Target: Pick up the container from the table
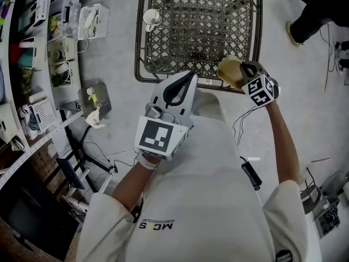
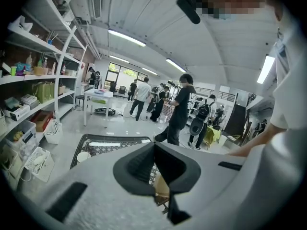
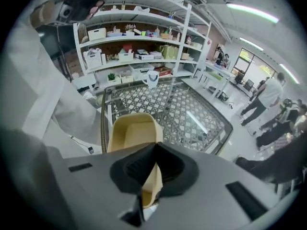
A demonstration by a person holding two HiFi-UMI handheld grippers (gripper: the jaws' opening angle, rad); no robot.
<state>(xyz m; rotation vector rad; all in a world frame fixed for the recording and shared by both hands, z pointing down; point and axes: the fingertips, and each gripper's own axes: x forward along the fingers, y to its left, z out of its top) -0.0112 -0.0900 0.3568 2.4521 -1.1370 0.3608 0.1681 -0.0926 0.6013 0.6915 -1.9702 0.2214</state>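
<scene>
**Head view.** Container (image 1: 230,70): tan, open-topped, thin-walled, at 1 o'clock from frame centre, over the near rim of the lattice table (image 1: 202,21). Right tongs (image 1: 245,72) sit just beside it at its 3 o'clock. Left tongs (image 1: 185,83) hang at 12 o'clock from the marker cube, well apart from the container. White mug (image 1: 151,18) stands at the table's 10 o'clock corner.

**Left gripper view.** Tongs closed pad to pad with nothing between them. A sliver of the container (image 2: 162,188) shows beyond, at 6 o'clock.

**Right gripper view.** Tongs pinched shut on one side wall of the container (image 3: 134,133), whose hollow opens toward 12 o'clock. It appears to be clear of the table.

**Handling (judged).** Light and slightly flexible, and smooth enough to slip. A hard squeeze could buckle the wall. The best hold is low on a wall near a rounded corner, where it is stiffest. A single-wall grip may let it swing.
</scene>
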